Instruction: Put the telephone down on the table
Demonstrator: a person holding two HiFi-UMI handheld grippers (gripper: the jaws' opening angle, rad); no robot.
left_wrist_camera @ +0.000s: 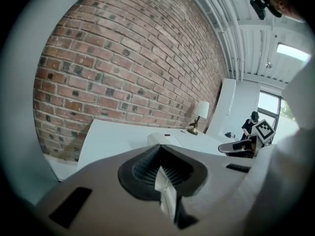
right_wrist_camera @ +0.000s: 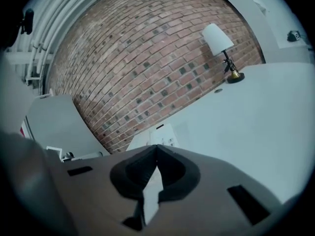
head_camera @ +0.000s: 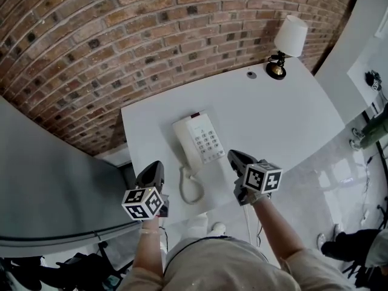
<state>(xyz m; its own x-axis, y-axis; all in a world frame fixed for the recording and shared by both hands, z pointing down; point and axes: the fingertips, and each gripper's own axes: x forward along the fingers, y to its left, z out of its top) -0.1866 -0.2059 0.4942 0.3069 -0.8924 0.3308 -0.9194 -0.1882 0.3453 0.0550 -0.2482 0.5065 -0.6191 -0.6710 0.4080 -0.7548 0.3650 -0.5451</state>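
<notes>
1. Telephone [head_camera: 197, 141] sits flat on the white table [head_camera: 285, 120], handset lying along the left side of its base and keypad facing up. It's closer to the front-left corner than the middle
2. Left gripper [head_camera: 155, 166] and right gripper [head_camera: 233, 156] hang over the near side of the table, one on either side of the phone, and neither touches it. Both have their jaws pressed together with nothing in between
3. Only the head view shows the curly cord [head_camera: 191, 191], which loops from the phone right up to the table's near edge
4. The left gripper view picks up the right gripper off to its right. The right gripper view doesn't show the left one at all, just the phone's top end past its own jaws
5. Room to move: there's a wide bare stretch of tabletop right of the phone, running out to the lamp [head_camera: 286, 41] in the far right corner, close to the brick wall [head_camera: 121, 35]
6. There's a small round thing [head_camera: 251, 74] just beside the lamp, too tiny to tell what it is
</notes>
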